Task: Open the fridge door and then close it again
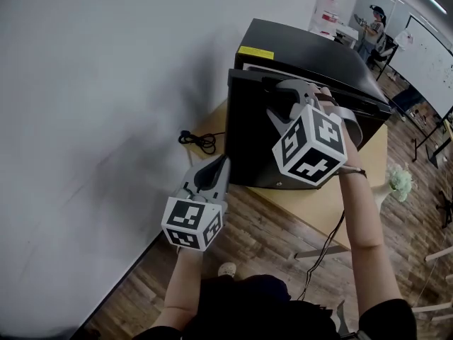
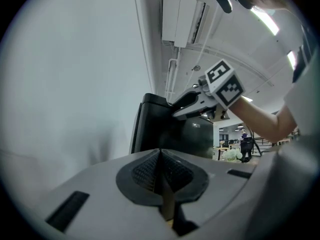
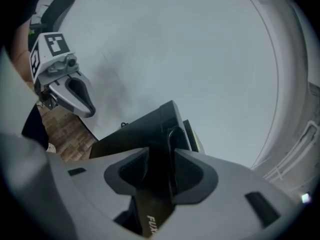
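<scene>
A black mini fridge [image 1: 311,59] stands on a wooden table [image 1: 318,200], with a yellow label [image 1: 255,52] on its top corner. Its door [image 1: 248,140] faces me, and a thin gap shows along its top edge. My right gripper [image 1: 287,89] sits on that top edge; in the right gripper view the door [image 3: 135,134] edge fills the space between the pads of the right gripper [image 3: 161,156]. My left gripper [image 1: 221,160] hangs low at the fridge's left front corner, shut and holding nothing, its pads meeting in the left gripper view [image 2: 160,156], where the fridge [image 2: 165,129] stands ahead.
A white wall [image 1: 92,119] runs close along the fridge's left. A black coiled cable [image 1: 200,140] lies on the table by the wall. White flowers [image 1: 401,180] stand right of the table. A person [image 1: 373,27] and a whiteboard are far back.
</scene>
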The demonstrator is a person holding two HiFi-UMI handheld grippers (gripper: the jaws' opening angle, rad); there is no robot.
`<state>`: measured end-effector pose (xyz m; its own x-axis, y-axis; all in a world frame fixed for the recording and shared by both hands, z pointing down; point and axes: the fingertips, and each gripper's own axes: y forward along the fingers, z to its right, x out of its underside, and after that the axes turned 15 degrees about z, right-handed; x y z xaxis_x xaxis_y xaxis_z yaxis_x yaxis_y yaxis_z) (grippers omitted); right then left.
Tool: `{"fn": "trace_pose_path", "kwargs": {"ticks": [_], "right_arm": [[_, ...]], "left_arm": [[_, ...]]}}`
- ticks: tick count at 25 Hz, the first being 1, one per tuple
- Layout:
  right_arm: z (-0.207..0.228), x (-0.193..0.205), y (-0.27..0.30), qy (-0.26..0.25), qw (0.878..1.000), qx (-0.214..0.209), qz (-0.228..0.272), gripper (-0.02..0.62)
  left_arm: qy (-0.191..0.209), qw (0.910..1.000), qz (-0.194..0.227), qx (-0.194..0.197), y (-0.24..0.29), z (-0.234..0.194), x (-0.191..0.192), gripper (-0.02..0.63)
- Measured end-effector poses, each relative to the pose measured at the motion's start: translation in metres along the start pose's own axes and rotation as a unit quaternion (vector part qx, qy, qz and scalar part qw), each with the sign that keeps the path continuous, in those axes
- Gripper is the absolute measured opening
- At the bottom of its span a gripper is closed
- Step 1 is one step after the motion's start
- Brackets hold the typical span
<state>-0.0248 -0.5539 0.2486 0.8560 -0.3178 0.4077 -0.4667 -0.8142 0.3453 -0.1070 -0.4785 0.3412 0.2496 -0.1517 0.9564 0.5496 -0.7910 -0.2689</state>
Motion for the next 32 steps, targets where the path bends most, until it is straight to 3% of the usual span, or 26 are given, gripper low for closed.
{"fn": "trace_pose_path", "kwargs": {"ticks": [18,27,32], "right_arm": [[-0.053,-0.029,-0.097,-0.035,0.996,-0.047,0.066,0.143],[-0.073,-0.031,-0.14,-0.039,0.996,-0.056,0.064,0.144],[-0.081,-0.032,-0.164,-0.057,0.996,-0.036,0.059,0.149]], "left_arm": [[0.011,0.9991,-0.016,-0.038,-0.081,0.095,-0.005,0.008],[0.008,0.9983,-0.024,-0.052,-0.125,0.141,-0.006,0.008],[0.008,0.9984,-0.032,-0.046,-0.141,0.165,-0.002,0.009]]}}
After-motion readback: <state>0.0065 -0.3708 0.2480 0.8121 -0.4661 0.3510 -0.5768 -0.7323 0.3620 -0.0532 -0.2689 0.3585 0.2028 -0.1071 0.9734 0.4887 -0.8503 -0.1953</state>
